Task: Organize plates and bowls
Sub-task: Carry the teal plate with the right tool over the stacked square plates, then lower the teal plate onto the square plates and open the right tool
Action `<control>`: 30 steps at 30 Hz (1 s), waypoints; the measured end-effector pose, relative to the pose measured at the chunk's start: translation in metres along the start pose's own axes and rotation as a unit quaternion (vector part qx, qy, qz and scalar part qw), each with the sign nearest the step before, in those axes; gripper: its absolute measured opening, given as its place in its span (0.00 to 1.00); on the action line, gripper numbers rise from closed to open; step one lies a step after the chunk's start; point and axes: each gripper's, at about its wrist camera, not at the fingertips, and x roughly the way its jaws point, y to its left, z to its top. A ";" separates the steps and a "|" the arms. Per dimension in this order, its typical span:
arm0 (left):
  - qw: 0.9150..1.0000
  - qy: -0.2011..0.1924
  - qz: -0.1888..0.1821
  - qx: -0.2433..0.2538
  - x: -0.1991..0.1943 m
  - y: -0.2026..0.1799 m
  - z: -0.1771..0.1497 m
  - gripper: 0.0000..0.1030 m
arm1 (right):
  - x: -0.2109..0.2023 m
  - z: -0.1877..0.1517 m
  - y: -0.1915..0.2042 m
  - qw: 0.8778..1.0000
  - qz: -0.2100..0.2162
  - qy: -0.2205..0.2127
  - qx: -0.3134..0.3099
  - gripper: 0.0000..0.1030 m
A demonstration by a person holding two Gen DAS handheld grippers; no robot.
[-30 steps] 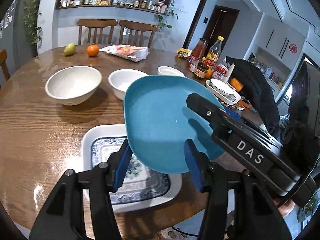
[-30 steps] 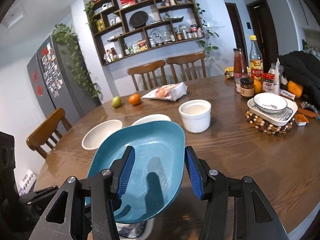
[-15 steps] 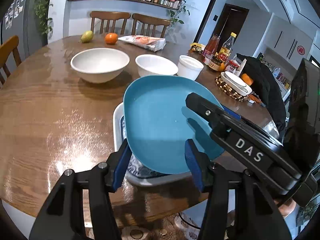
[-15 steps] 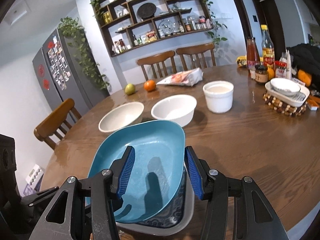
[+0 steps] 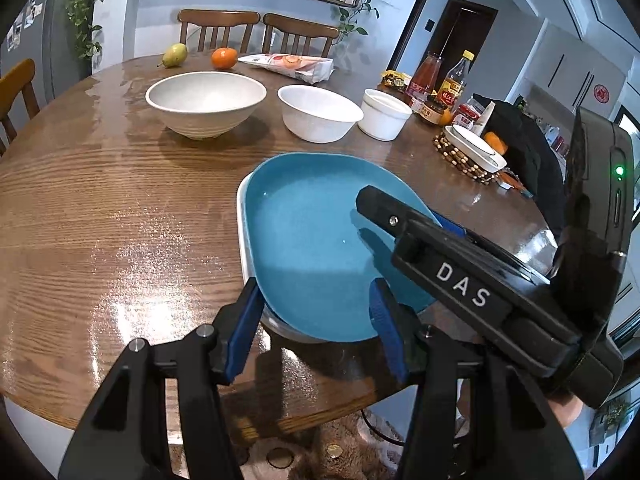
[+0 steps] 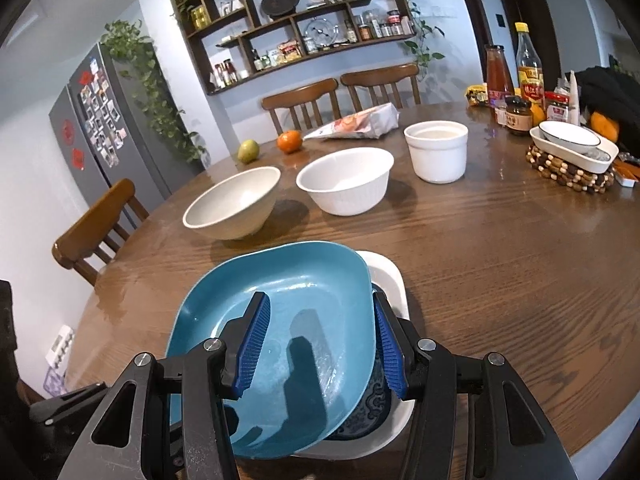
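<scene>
A blue plate (image 5: 312, 232) lies tilted on the white plate with a blue pattern (image 6: 390, 280), near the front edge of the round wooden table (image 5: 100, 208). My left gripper (image 5: 316, 320) is shut on the blue plate's near rim. My right gripper (image 6: 320, 344) is shut on the opposite side of the blue plate (image 6: 304, 280), and its black finger (image 5: 384, 216) reaches over the plate in the left wrist view. Behind stand a large off-white bowl (image 5: 206, 102), a white ribbed bowl (image 5: 320, 112) and a white ramekin (image 5: 384, 114).
At the table's right side a white dish on a beaded trivet (image 6: 572, 148) sits beside sauce bottles and jars (image 6: 516, 92). A pear (image 5: 174, 54), an orange (image 5: 224, 58) and a snack bag (image 5: 292, 66) lie at the back. Wooden chairs ring the table.
Both grippers have come down with the blue plate. It hung well above the patterned white plate and now lies on it, covering most of the pattern.
</scene>
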 end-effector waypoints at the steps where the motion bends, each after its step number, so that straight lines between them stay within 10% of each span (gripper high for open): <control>1: 1.000 -0.001 0.001 0.001 0.000 -0.001 0.000 0.51 | 0.000 0.000 -0.001 1.000 0.000 0.001 0.001 0.53; 30: 1.000 0.008 0.001 0.017 0.007 -0.007 0.000 0.77 | -0.002 -0.003 -0.013 1.000 0.005 0.002 0.017 0.52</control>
